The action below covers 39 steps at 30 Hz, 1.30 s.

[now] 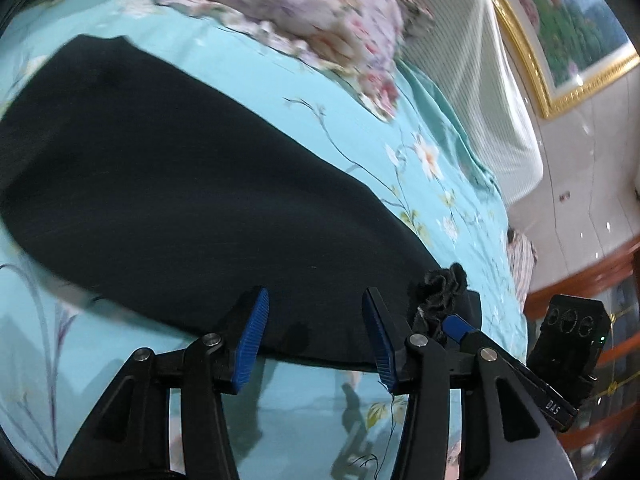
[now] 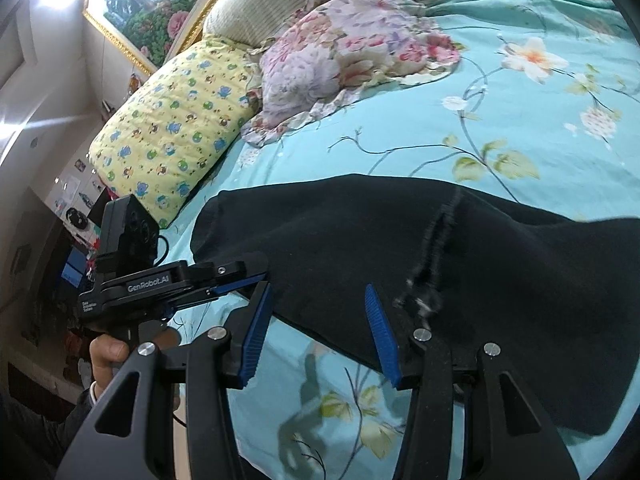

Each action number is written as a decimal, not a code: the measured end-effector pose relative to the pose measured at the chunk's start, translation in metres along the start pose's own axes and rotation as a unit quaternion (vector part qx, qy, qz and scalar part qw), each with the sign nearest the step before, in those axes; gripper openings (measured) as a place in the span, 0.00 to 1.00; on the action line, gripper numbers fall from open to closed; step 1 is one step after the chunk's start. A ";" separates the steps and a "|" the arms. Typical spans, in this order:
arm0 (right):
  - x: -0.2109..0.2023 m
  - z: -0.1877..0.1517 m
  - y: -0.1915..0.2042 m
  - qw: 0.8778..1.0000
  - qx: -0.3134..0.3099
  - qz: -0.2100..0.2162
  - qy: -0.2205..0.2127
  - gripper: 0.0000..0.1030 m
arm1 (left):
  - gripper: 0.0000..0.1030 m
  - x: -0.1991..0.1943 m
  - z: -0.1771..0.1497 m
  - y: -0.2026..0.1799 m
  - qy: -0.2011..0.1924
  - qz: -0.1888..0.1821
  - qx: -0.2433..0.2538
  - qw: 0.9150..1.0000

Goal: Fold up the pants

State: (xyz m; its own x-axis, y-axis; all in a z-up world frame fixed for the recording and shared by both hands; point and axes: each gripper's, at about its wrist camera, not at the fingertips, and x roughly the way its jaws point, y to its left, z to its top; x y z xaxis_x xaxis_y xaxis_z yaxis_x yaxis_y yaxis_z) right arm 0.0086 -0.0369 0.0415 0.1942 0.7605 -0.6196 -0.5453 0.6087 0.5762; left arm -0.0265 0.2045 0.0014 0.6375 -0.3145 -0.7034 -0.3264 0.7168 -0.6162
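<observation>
Black pants (image 1: pixel 160 184) lie spread flat on a turquoise floral bedsheet (image 1: pixel 280 80). In the right wrist view the pants (image 2: pixel 500 280) run from centre to right, with a frayed seam showing. My left gripper (image 1: pixel 316 320) is open, empty, just above the pants' near edge. The right gripper (image 1: pixel 460 320) shows at its right side, beside a bunched bit of black cloth. My right gripper (image 2: pixel 316 316) is open and empty over the pants' near edge. The left gripper (image 2: pixel 224 284) shows to its left, by the pants' end.
A pink floral bundle of cloth (image 2: pixel 352 56) and a yellow patterned pillow (image 2: pixel 172 136) lie at the head of the bed. A striped headboard (image 1: pixel 480 80) and a gold-framed picture (image 1: pixel 560 32) stand behind. The bed edge drops off by the hand (image 2: pixel 108 356).
</observation>
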 end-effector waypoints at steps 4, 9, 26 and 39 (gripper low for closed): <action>0.010 0.005 0.007 1.000 -0.009 0.006 0.008 0.49 | 0.48 -0.016 -0.001 0.019 -0.018 0.007 -0.026 0.999; 0.026 0.011 0.015 0.999 -0.021 0.009 0.027 0.49 | 0.48 -0.035 -0.004 0.037 -0.050 0.028 -0.055 0.997; 0.085 0.049 0.056 0.994 -0.076 0.037 0.071 0.49 | 0.48 -0.080 -0.004 0.113 -0.108 0.075 -0.160 0.978; 0.163 0.096 0.095 0.978 -0.163 0.039 0.124 0.49 | 0.48 -0.071 0.014 0.132 -0.109 0.076 -0.170 0.976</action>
State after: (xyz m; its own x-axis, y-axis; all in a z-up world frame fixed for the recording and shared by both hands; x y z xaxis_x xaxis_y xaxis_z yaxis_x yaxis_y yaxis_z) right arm 0.0672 0.1662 0.0466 -0.0399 0.6996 -0.7135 -0.7897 0.4154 0.4515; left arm -0.1051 0.3298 -0.0250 0.6846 -0.0545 -0.7268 -0.6183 0.4847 -0.6187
